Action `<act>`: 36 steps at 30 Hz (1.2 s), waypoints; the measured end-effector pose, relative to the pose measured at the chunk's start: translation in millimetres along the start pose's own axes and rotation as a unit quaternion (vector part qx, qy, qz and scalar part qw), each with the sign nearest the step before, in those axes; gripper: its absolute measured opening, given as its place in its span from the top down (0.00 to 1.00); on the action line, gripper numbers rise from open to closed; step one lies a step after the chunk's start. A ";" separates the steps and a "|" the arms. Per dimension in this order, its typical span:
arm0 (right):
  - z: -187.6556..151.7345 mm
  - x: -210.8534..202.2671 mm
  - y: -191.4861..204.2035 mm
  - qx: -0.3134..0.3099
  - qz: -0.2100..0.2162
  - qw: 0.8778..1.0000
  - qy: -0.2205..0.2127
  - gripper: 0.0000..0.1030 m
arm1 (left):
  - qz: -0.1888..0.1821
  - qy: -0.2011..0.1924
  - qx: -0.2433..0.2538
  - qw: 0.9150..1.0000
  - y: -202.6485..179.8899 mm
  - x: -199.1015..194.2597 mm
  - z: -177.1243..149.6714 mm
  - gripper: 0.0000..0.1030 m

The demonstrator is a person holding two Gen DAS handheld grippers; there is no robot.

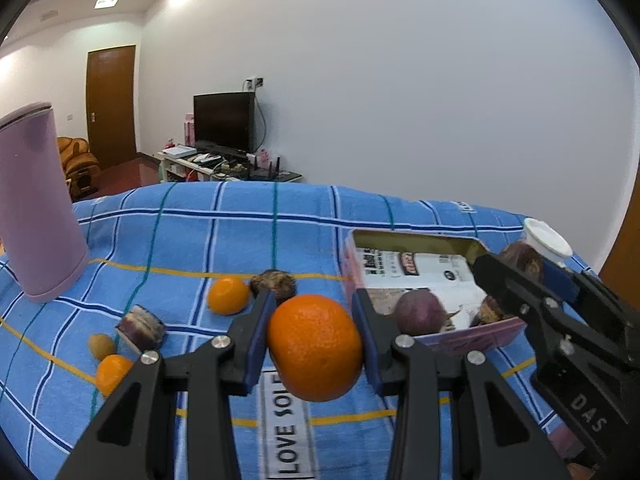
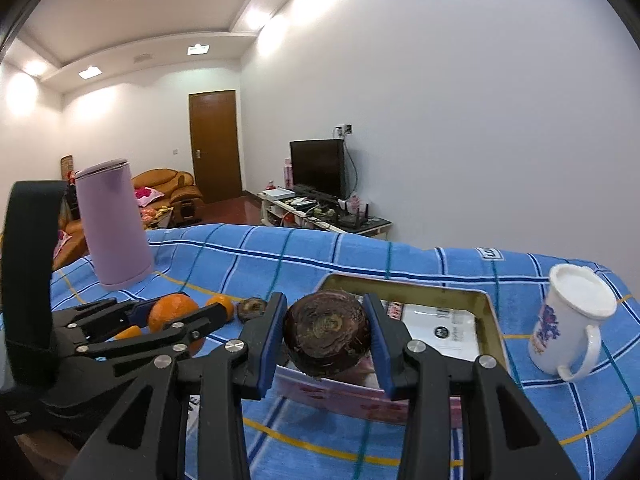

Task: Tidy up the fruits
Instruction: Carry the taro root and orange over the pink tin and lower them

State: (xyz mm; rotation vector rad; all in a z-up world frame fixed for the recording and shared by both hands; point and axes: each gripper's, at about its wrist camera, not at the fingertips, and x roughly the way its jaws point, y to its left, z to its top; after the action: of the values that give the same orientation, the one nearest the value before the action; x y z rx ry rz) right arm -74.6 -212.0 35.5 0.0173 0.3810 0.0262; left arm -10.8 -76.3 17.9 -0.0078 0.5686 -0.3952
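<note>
1. Left gripper (image 1: pixel 315 340) clamps a round orange (image 1: pixel 315 347), lifted over the blue cloth (image 1: pixel 180 232) beside the tin's (image 1: pixel 404 236) left edge.
2. Right gripper (image 2: pixel 327 334) clamps a dark bulb (image 2: pixel 327 330), flat cut end facing the camera, above the tin's near edge.
3. Only the left view shows a purple fruit (image 1: pixel 420 312) inside the tin; only the right shows the whole mug (image 2: pixel 568 320).
4. Cloth beyond the tin lies bare.

3 oranges (image 1: pixel 314 346), approx 5 dark purple fruits (image 2: pixel 326 330), 1 tin (image 1: pixel 412 236), 1 mug (image 2: pixel 568 320), 1 canister (image 1: pixel 40 208).
</note>
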 end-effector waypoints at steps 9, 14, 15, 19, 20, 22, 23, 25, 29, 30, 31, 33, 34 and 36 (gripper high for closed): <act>-3.5 -3.9 -30.6 0.018 -0.029 0.999 0.003 0.60 | -0.032 -0.006 0.029 0.999 -36.4 -2.6 1.4 0.60; -3.4 -7.5 -42.3 0.021 -0.050 0.999 -0.002 0.60 | -0.047 -0.004 0.044 0.998 -53.5 2.8 2.3 0.60; -3.0 -8.5 -46.7 0.024 -0.055 0.998 -0.003 0.60 | -0.049 -0.004 0.046 0.998 -54.8 3.3 2.4 0.60; -3.9 -9.7 -64.3 0.043 -0.077 0.996 -0.002 0.60 | -0.058 -0.003 0.053 0.997 -65.1 11.0 5.5 0.60; -4.3 -9.5 -67.3 0.046 -0.082 0.996 -0.002 0.60 | -0.060 -0.003 0.055 0.997 -67.5 13.4 6.8 0.60; -4.0 -7.5 -75.1 0.057 -0.092 0.994 0.001 0.60 | -0.064 -0.002 0.058 0.996 -71.9 17.3 8.8 0.60; -4.0 -7.0 -77.4 0.060 -0.094 0.994 0.002 0.60 | -0.068 0.000 0.059 0.996 -74.8 21.3 10.8 0.60; -3.4 -6.0 -83.2 0.067 -0.101 0.993 0.003 0.60 | -0.075 0.002 0.061 0.995 -79.3 27.7 14.7 0.60; -1.8 -2.8 -92.7 0.073 -0.118 0.990 0.008 0.60 | -0.085 0.005 0.061 0.994 -85.8 41.9 23.6 0.60; -1.9 -0.9 -96.0 0.079 -0.121 0.989 0.012 0.60 | -0.088 0.007 0.061 0.994 -86.9 45.1 25.4 0.60; -1.5 1.2 -98.2 0.083 -0.123 0.989 0.015 0.60 | -0.091 0.008 0.063 0.994 -88.7 49.7 28.1 0.60; 0.5 10.6 -102.7 0.085 -0.130 0.987 0.027 0.60 | -0.093 0.010 0.067 0.993 -91.5 57.9 32.0 0.60; 2.6 14.8 -103.4 0.081 -0.136 0.987 0.031 0.60 | -0.096 0.012 0.067 0.993 -92.2 61.5 34.1 0.60; 8.4 24.3 -106.9 0.077 -0.138 0.987 0.042 0.60 | -0.099 0.016 0.064 0.993 -92.5 69.1 38.1 0.60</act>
State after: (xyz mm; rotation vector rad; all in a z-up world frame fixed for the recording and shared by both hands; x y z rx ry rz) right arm -46.5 -318.3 31.9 0.1171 0.4656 -0.2773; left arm 28.9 -191.1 24.6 0.0661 0.5742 -0.6246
